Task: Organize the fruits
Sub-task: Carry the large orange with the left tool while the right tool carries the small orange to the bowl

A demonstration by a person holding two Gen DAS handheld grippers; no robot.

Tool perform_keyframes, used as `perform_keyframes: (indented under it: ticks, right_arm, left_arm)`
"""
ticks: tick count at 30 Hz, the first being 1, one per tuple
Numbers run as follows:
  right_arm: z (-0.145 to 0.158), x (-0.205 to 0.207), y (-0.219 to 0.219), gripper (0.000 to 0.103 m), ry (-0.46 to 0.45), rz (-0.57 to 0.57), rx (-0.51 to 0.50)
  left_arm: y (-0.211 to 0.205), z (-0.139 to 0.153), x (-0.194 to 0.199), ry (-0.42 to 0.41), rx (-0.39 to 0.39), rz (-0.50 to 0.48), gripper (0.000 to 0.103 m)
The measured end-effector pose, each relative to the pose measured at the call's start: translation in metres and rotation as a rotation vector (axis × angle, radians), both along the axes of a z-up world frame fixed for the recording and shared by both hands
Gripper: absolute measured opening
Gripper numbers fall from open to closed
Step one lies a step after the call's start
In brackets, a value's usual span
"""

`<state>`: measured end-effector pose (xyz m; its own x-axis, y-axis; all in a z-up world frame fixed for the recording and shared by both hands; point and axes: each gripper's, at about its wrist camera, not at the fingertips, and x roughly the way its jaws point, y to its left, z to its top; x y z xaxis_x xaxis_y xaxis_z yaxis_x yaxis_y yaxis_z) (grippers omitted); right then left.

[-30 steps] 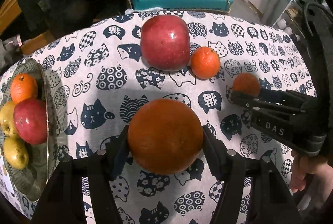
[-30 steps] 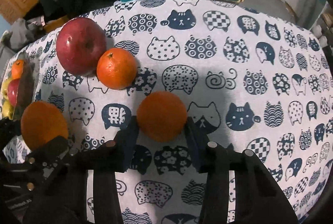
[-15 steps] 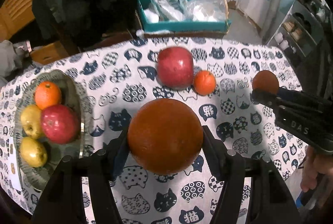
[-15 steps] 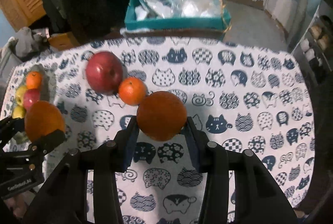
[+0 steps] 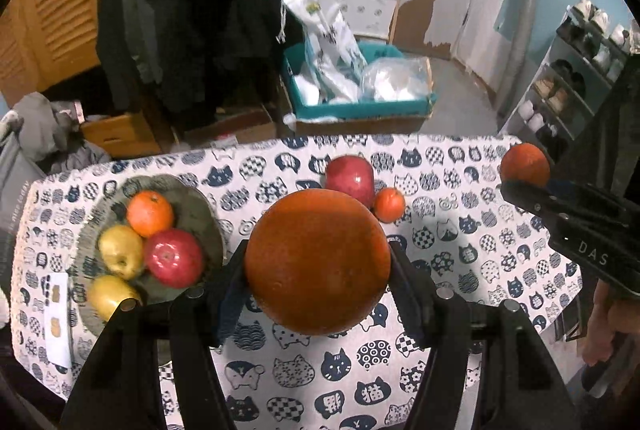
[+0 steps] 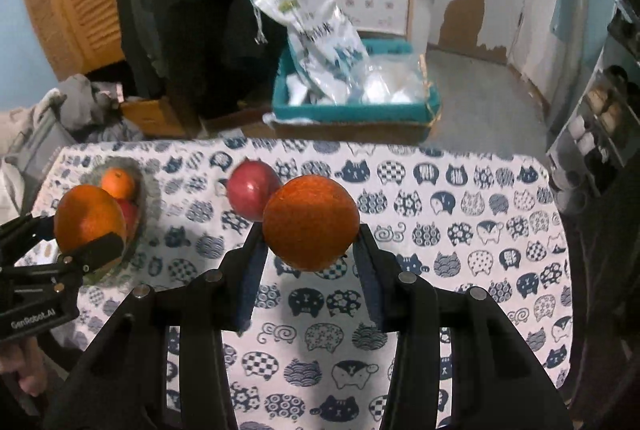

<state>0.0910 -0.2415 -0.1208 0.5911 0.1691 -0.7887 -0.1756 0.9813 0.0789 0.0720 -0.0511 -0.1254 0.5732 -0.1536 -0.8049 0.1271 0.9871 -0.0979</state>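
Both grippers have risen since the earlier frames, well above the table [image 5: 460,158]. Left gripper [image 5: 318,266] is clamped on a large orange [image 5: 318,262]; right gripper [image 6: 310,230] clamped on a second orange [image 6: 311,222]. Apple [image 5: 350,179] and mandarin [image 5: 389,204] remain on the far cloth; the plate [image 5: 200,214] at left holds four fruits.

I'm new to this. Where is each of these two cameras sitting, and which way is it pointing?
Left wrist view: sits on the left tool, looking forward along its fingers over the cat-print tablecloth; its large orange fills the middle, the fruit plate lies left, the right tool enters from the right.
Right wrist view: sits on the right tool, facing the same way, gripping its own orange; the left tool shows at left.
Shared: tablecloth, plate, loose red apple, teal box.
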Motion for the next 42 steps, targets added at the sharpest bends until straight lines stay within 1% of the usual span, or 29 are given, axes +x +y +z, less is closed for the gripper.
perform_keyframes:
  ticks: [4, 11, 18, 21, 27, 32, 39, 42]
  right_arm:
    - [0.019, -0.008, 0.005, 0.043, -0.038, 0.014, 0.01]
    - [0.049, -0.021, 0.017, 0.043, -0.101, 0.051, 0.021]
    - [0.069, -0.028, 0.037, 0.043, -0.138, 0.102, 0.031]
    - [0.075, -0.029, 0.048, 0.043, -0.147, 0.129, 0.042]
    - [0.078, -0.024, 0.076, 0.043, -0.147, 0.182, 0.045]
    - [0.076, -0.014, 0.102, 0.043, -0.132, 0.221, 0.047]
    - [0.063, -0.002, 0.141, 0.043, -0.096, 0.289, 0.055]
    - [0.053, 0.004, 0.158, 0.043, -0.069, 0.322, 0.067]
  left_arm:
    - [0.008, 0.019, -0.01, -0.043, 0.002, 0.005, 0.066]
    - [0.027, 0.043, -0.025, -0.088, -0.004, 0.028, 0.066]
    - [0.048, 0.06, -0.037, -0.138, 0.01, 0.064, 0.066]
    - [0.059, 0.063, -0.039, -0.144, 0.009, 0.086, 0.066]
    - [0.081, 0.063, -0.042, -0.151, 0.012, 0.135, 0.066]
    - [0.104, 0.057, -0.043, -0.14, 0.014, 0.183, 0.066]
    - [0.136, 0.033, -0.039, -0.089, 0.025, 0.238, 0.066]
    - [0.146, 0.02, -0.036, -0.058, 0.013, 0.248, 0.066]
